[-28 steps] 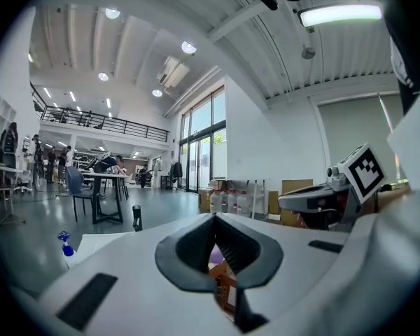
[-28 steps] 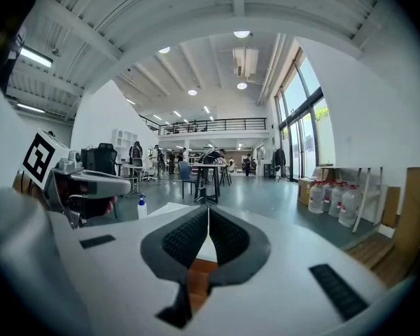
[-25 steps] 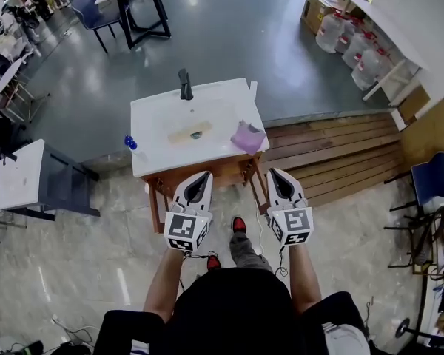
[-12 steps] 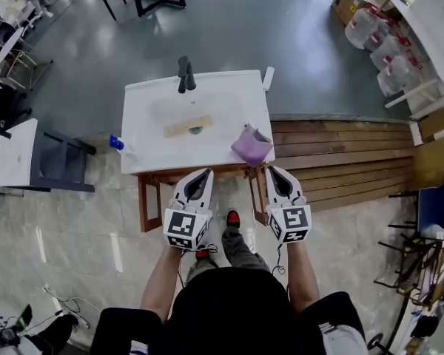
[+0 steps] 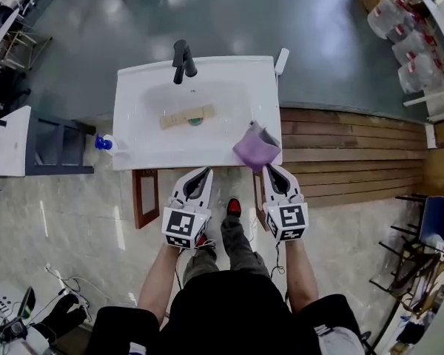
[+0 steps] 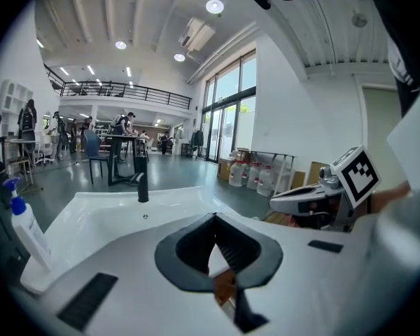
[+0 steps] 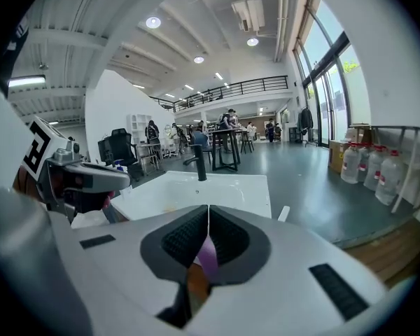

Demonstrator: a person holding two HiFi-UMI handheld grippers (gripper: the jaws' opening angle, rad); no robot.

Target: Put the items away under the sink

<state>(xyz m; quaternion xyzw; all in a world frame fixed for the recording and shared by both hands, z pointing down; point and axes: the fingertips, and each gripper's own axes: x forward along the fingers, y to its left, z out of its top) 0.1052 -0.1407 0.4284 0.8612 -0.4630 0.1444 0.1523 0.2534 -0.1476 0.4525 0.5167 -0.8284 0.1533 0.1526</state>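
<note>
Purple thing (image 5: 253,148) on tabletop (image 5: 133,154) corner, 11 o'clock, just past right gripper (image 5: 272,171). Left gripper (image 5: 203,174) farther off. Both grippers' fingers (image 7: 184,242) pressed together, empty.

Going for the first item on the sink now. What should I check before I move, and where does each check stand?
1. Jaws open for a grasp: not ok. The left gripper and right gripper are both shut, gripping nothing.
2. Purple pouch near the right gripper, at the sink's front right corner: ok.
3. Spray bottle upright at the sink's left edge: ok.
4. Strip in the basin identified: cannot tell.
5. Space under the sink open: cannot tell, the top hides it.
</note>
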